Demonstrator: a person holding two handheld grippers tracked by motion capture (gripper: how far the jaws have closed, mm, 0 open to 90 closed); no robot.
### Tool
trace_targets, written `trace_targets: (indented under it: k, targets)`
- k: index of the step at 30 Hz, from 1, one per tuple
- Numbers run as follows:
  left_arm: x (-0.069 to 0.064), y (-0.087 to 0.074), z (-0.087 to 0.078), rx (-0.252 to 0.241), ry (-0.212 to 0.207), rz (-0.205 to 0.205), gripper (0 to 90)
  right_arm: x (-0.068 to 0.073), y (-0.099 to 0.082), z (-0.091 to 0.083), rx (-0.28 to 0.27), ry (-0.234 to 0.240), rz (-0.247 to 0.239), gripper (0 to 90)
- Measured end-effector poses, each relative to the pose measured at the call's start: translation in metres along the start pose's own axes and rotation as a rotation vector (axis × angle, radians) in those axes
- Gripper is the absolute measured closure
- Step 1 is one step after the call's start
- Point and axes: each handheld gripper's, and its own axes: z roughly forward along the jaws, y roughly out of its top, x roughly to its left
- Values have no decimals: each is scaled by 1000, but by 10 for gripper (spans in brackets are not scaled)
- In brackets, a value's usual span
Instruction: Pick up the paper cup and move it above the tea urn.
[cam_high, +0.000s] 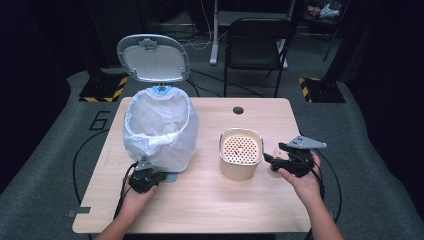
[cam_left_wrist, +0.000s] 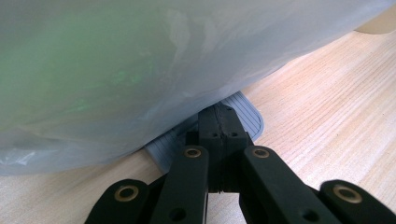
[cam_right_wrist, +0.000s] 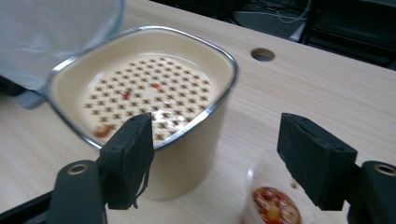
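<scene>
At the table's (cam_high: 210, 200) near-left area, the left claw (cam_left_wrist: 219, 122) is clenched, pressing on the grey pedal (cam_left_wrist: 243, 112) of the bag-lined bin (cam_high: 160, 127). Toward the right edge, the right claw (cam_right_wrist: 215, 154) stands released beside the cream strainer pot (cam_right_wrist: 140, 98), above a small cup (cam_right_wrist: 273, 205) of red scraps.

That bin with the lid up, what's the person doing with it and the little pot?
A person holds a tool in each hand at a wooden table. The left tool, shut, presses the grey pedal of the bag-lined pedal bin, whose lid stands open. The right tool is open beside the cream container with a perforated strainer insert, which has a few red scraps in it. A small clear cup of red bits sits below that tool.
</scene>
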Motion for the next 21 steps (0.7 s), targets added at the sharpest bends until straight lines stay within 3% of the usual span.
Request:
trace_targets:
  k: [4,5,6,11,19,21]
  targets:
    - [1,0,0,3,-5,6,900,-14,-10,2,10,-46,35,214]
    - [1,0,0,1,-5,2,900,-20,-14,3,16,-84,47,178]
    - [1,0,0,0,-4,1,900,-20,-14,3,16,-84,47,178]
    - [1,0,0,2,-7,5,900,-35,-29,7,29,-170,83,136]
    - [1,0,0,1,-8,2,900,-48,-51,20,44,-212,138,123]
    - [1,0,0,-2,-7,-2,900,-51,-54,23,47,-202,151,123]
